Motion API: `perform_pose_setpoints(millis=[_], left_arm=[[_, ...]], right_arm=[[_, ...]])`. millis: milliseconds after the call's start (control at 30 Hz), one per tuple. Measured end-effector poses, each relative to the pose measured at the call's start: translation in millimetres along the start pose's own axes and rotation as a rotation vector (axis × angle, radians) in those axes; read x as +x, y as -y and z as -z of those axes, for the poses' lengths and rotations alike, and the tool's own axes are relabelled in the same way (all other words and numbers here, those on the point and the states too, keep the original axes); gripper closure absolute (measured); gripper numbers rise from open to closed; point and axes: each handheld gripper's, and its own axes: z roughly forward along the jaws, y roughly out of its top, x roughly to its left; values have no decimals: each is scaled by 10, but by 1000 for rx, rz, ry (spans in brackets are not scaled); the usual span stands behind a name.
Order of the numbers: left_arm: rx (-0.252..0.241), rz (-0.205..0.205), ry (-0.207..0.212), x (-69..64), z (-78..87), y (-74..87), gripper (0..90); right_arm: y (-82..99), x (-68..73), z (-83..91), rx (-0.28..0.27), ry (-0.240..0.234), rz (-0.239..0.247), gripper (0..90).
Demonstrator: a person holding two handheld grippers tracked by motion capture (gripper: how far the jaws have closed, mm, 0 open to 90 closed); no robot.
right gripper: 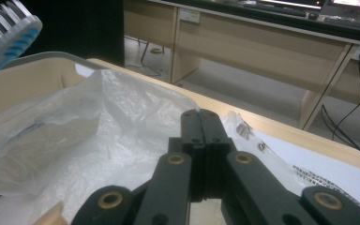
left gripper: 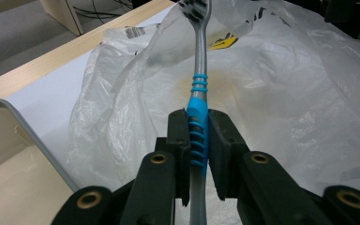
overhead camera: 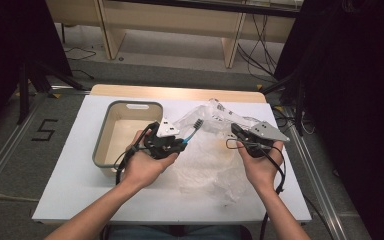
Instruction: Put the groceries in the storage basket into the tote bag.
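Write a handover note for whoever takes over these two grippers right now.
Left gripper: shut on the toothbrush at its blue grip, bristles pointing away, over the plastic bag.
Right gripper: shut, jaws together; whether it pinches the bag's film I cannot tell.
Grey bin: left of the bag, nothing seen inside.
Done: toothbrush lifted.
Left, probably: put it in the bag or the bin.

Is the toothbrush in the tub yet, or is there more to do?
Not yet. The toothbrush is already out of the clear plastic bag. The left gripper is clamped on its blue handle and holds it up above the bag, beside the tub. The right gripper is shut at the bag's far edge. What is probably left is dropping the brush into the tub.
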Motion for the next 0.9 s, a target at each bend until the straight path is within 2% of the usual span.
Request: perform_pose_setpoints(millis=[900], left_arm=[[57, -37, 19, -152, -236, 26, 792]], right_arm=[[-9, 7, 6, -6, -4, 2, 900]])
